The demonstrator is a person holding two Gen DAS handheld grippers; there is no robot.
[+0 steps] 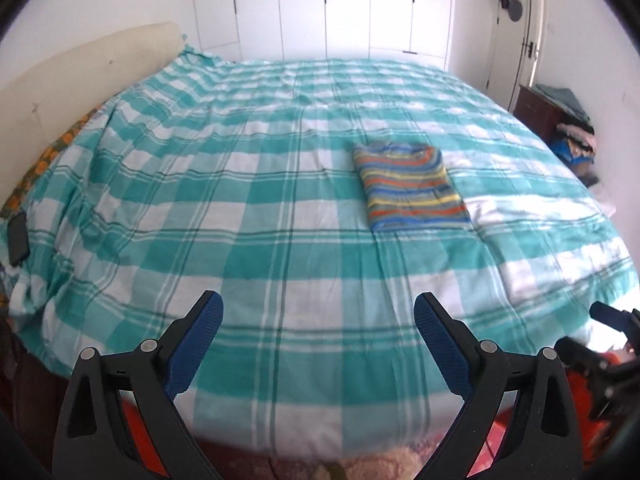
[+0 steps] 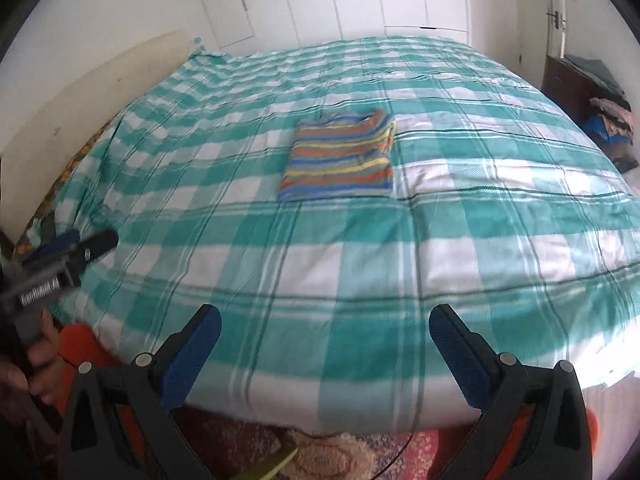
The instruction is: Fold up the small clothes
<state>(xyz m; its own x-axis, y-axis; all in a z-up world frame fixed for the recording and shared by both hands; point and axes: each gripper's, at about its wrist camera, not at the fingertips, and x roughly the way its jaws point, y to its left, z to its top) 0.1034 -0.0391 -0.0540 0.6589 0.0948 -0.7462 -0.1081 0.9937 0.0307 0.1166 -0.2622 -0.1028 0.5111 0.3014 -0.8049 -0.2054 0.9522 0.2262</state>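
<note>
- We hold the left tool [image 1: 318, 340] spread wide and empty above the near edge of the bed [image 1: 240, 208]; a careless sweep could ruck the checked cover.
- The striped garment [image 1: 412, 186] lies folded mid-bed, well apart from both tools; any snag would undo its fold.
- Our right tool [image 2: 325, 350] gapes empty too; reaching back in could drag the stack.

Checked bed [image 1: 240, 200], white wardrobe [image 1: 320, 4] behind
</note>
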